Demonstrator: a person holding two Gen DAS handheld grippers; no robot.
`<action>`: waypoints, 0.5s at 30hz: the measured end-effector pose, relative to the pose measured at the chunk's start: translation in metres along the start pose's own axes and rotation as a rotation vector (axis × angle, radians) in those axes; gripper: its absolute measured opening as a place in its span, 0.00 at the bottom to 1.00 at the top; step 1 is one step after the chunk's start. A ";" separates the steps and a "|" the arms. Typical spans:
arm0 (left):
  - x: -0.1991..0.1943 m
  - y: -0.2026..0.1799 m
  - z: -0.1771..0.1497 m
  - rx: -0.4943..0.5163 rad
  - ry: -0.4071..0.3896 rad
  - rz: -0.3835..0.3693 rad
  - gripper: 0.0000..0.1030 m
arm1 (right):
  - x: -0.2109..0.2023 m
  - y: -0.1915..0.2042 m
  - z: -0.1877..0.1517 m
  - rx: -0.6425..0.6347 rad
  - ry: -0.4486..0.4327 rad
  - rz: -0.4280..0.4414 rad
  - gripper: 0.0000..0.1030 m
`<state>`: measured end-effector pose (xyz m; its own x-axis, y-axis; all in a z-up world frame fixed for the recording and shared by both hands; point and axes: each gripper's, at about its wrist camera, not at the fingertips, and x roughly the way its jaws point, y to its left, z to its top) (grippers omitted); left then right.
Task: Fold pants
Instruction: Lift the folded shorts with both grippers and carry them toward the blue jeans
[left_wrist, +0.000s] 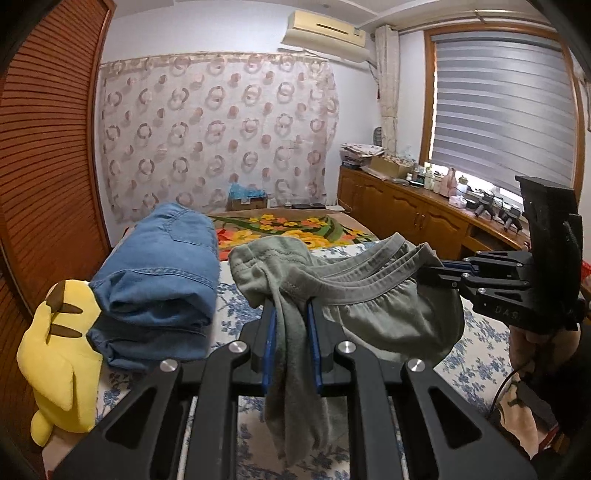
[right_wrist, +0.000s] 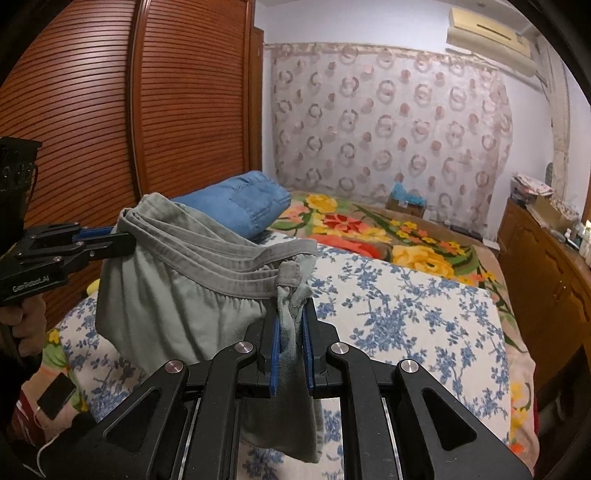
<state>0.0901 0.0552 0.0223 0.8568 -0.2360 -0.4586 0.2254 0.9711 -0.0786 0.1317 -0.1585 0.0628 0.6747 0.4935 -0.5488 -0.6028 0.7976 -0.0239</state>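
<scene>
I have the green pants (left_wrist: 369, 291) held up above the bed (right_wrist: 406, 306), my left gripper (left_wrist: 291, 325) and right gripper (right_wrist: 291, 325) each clamped on the waistband, folded jeans (left_wrist: 162, 273) behind.

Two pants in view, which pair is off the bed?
The grey pants: both tools hold them at the waistband, hanging above the bed. The blue jeans lie folded on it, ungripped.
</scene>
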 end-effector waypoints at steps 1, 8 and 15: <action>0.000 0.003 0.001 -0.003 -0.003 0.004 0.13 | 0.004 0.000 0.004 -0.009 0.001 0.004 0.07; 0.008 0.028 0.016 -0.020 -0.021 0.057 0.13 | 0.029 0.003 0.037 -0.073 -0.026 0.015 0.07; 0.027 0.056 0.034 -0.033 -0.033 0.110 0.13 | 0.064 0.003 0.064 -0.117 -0.045 0.030 0.07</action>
<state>0.1419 0.1023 0.0361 0.8904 -0.1283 -0.4367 0.1142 0.9917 -0.0586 0.2002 -0.1018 0.0805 0.6723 0.5336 -0.5131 -0.6668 0.7376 -0.1065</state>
